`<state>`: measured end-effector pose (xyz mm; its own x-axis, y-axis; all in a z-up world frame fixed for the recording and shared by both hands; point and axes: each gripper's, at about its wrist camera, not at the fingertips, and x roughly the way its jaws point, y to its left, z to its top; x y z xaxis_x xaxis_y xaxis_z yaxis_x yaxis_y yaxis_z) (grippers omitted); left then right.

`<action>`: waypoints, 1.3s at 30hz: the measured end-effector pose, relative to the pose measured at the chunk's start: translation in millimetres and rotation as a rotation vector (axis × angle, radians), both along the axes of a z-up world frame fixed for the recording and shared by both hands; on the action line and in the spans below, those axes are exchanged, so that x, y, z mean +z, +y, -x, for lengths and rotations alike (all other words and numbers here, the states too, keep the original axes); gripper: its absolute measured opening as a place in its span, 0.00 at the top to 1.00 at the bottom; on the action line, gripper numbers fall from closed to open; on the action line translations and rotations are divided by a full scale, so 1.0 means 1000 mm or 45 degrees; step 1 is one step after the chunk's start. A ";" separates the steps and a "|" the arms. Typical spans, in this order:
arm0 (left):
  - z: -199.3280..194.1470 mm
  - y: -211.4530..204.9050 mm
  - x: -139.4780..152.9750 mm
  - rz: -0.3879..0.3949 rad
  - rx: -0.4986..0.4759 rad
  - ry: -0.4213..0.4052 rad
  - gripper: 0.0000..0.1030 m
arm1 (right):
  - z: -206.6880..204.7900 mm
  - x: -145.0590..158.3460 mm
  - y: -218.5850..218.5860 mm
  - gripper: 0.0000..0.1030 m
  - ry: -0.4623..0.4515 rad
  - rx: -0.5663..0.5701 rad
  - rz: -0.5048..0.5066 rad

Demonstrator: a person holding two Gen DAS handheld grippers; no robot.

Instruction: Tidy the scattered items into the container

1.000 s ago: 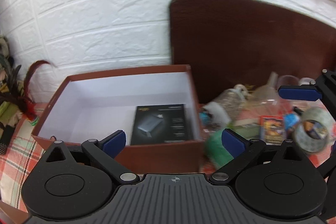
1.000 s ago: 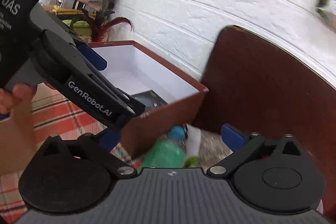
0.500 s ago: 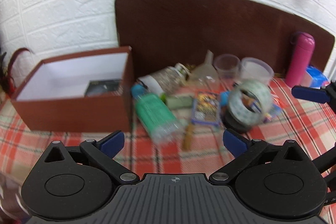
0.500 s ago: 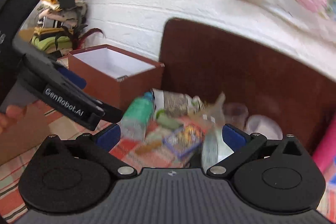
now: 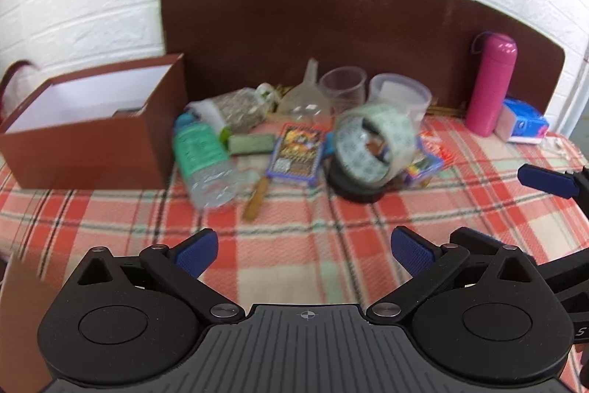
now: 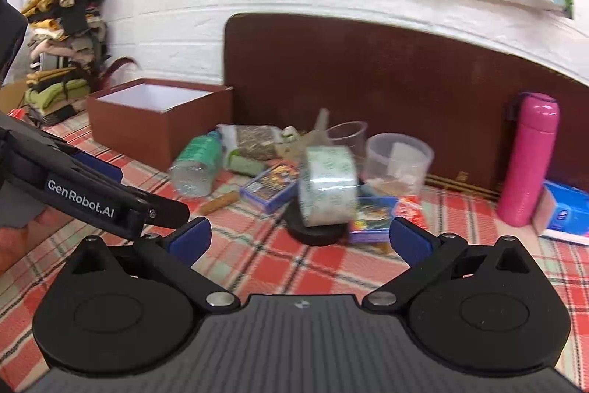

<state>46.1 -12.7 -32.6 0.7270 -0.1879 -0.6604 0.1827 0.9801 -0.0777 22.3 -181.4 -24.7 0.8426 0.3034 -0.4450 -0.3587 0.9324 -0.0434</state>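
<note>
A brown box with a white inside stands at the left on the checked cloth; it also shows in the right wrist view. Right of it lies a heap: a green-labelled plastic bottle, a grain packet, a card pack, a tape roll on a black disc, a funnel and clear cups. My left gripper is open and empty, well short of the heap. My right gripper is open and empty, facing the tape roll.
A pink flask and a blue tissue pack stand at the right by a dark brown board against the white wall. Folded clothes are stacked at far left.
Both grippers have pulled back from the box and swung right, so the heap of items now fills the middle of both views. Both stay open.
</note>
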 end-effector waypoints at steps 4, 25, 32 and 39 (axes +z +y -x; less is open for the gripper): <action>-0.014 -0.021 0.001 -0.021 -0.038 -0.014 0.00 | -0.010 -0.007 -0.014 0.00 -0.038 -0.056 -0.011; -0.135 -0.067 -0.013 0.040 -0.144 0.110 0.30 | -0.123 -0.046 0.002 0.25 0.029 0.090 0.030; -0.128 -0.054 -0.012 0.133 -0.208 0.125 0.64 | -0.124 -0.047 0.011 0.51 0.039 0.134 0.079; -0.078 -0.032 -0.019 0.146 -0.218 0.158 0.53 | -0.080 -0.043 0.030 0.51 -0.025 0.282 0.196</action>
